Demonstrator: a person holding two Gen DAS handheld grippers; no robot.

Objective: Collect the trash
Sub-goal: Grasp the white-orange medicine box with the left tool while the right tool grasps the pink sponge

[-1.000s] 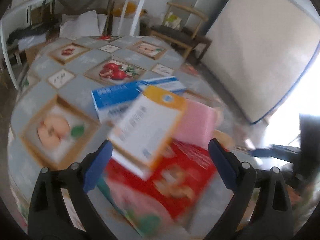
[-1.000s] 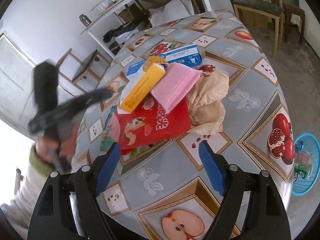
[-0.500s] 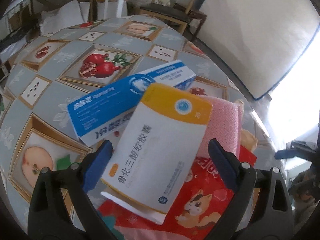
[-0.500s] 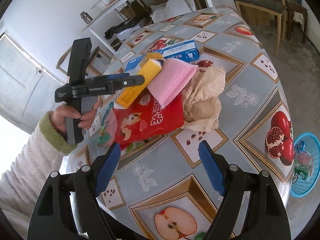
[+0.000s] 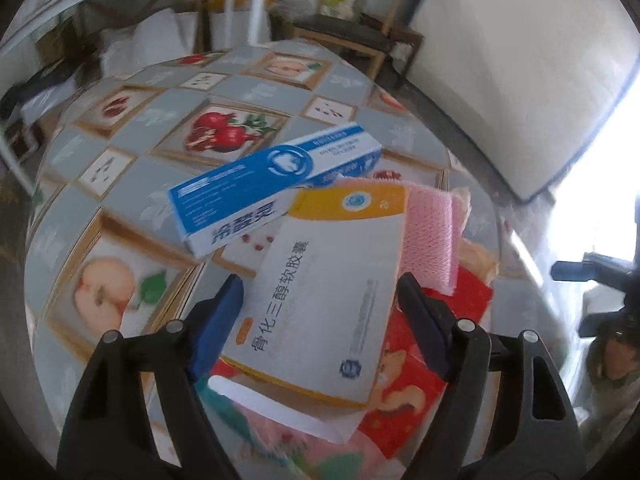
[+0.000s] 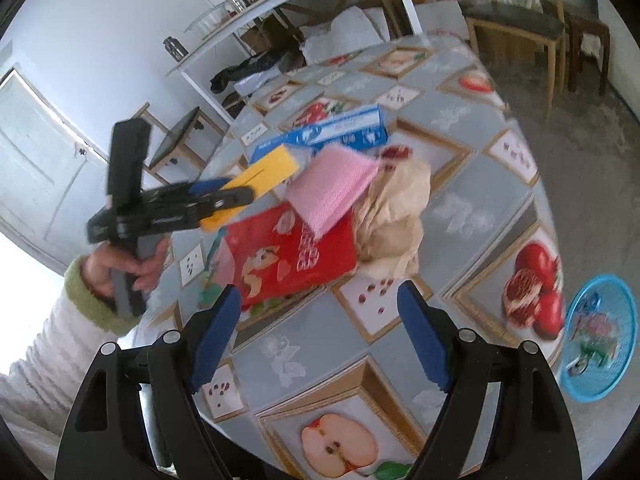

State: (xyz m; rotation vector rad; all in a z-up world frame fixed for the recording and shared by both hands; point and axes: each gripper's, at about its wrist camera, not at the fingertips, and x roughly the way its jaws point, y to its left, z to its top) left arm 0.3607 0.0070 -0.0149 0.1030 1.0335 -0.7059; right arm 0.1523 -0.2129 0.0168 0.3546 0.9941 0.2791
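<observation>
Two blue fingers of the left gripper (image 5: pixel 320 312) straddle the orange-and-white medicine box (image 5: pixel 328 288), spread apart; blue toothpaste box (image 5: pixel 276 176) at 11 o'clock, pink cloth (image 5: pixel 432 236) at 2. Right wrist: right gripper (image 6: pixel 320 320) gapes empty over the tablecloth (image 6: pixel 472 208); red snack bag (image 6: pixel 288 252) at 12, blue basket (image 6: pixel 596 344) at 3.

Medicine box (image 5: pixel 328 292) atop snack bag (image 5: pixel 420 364); toothpaste box (image 5: pixel 276 176) behind.

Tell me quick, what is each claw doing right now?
Left gripper: open, its fingers either side of the white and orange box, not gripping yet.
Right gripper: open, holding nothing.
</observation>
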